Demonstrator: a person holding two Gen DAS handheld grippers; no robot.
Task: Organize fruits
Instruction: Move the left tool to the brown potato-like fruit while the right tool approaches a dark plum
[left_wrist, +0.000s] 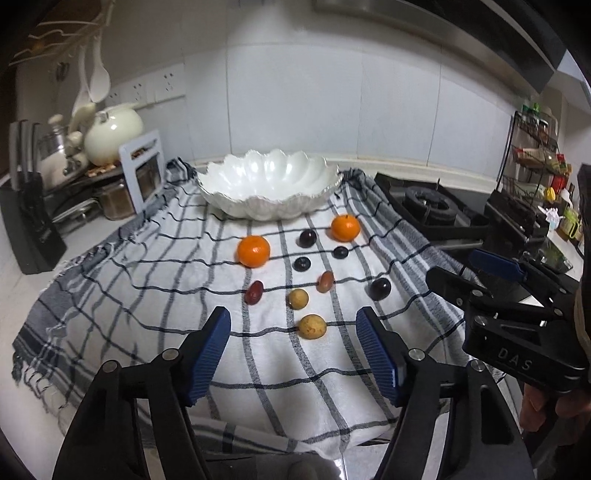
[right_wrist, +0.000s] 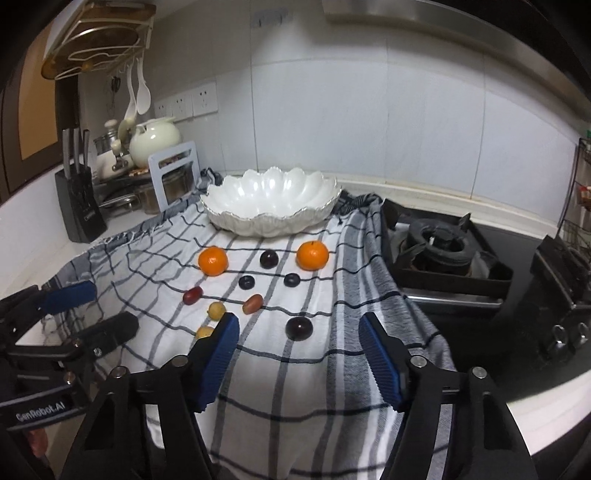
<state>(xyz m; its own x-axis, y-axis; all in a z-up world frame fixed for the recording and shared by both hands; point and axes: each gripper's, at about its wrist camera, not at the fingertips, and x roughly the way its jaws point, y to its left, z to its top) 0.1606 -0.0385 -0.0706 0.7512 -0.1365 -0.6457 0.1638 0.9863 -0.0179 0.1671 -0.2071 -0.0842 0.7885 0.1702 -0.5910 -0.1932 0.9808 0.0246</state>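
Showing two hand-held grippers poised over a checked cloth on a kitchen counter, with the scalloped white bowl at the cloth's far edge serving as the landmark for all positions. The fruits lie loose on the cloth on the near side of the bowl, none in it: two mandarins closest to the bowl, the left mandarin and the right mandarin; dark plums between and just nearer than these; two reddish oblong fruits, apparently jujubes, nearer again; and nearest the grippers, farthest from the bowl, a yellow-brown round fruit and a larger dark plum. The left gripper stands with its jaws partly open and nothing between the pads; the yellow-brown fruit lies directly ahead of its gap, on the line from gripper to bowl. The right gripper is likewise partly open and empty, and the larger dark plum lies just ahead of its gap. Each hand is thus nearer a different fruit. Both are roughly round, so neither offers a long axis to govern jaw alignment, unlike the oblong jujube, which lies tilted toward the bowl.
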